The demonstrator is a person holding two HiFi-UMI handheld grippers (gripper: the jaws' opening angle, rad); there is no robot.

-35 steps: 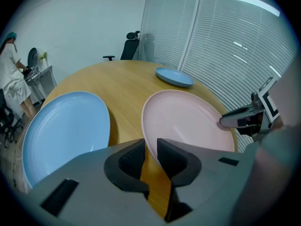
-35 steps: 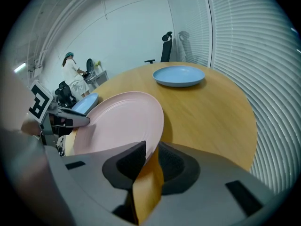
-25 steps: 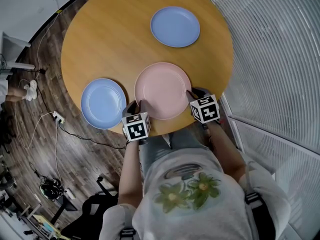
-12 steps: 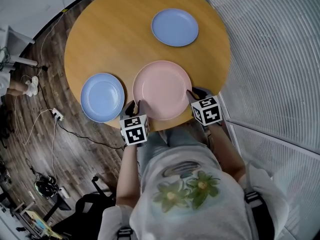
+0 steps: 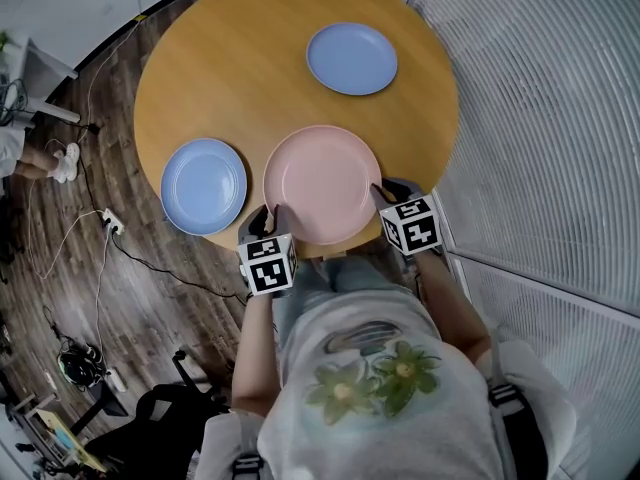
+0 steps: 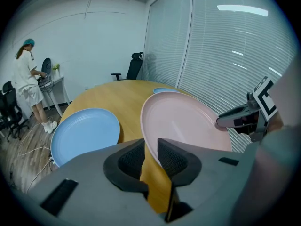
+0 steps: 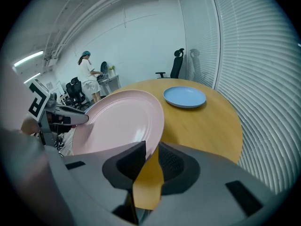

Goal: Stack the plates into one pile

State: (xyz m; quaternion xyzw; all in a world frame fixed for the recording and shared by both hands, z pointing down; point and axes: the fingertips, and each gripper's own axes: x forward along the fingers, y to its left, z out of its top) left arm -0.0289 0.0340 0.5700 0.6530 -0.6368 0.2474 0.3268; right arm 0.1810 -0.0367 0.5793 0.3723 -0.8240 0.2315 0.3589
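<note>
Partly out of sight, pink plate [image 5: 322, 183] rim inside left tool [image 6: 149, 155], right tool [image 7: 151, 160].

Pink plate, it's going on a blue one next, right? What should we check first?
1. Left claw shut on the pink plate rim: ok.
2. Right claw shut on the opposite rim: ok.
3. Pink plate lifted off the table: looks so, ok.
4. Pink plate held level: cannot tell.
5. Nearer blue plate empty and lying flat: ok.
6. Far blue plate out of the way: ok.
</note>
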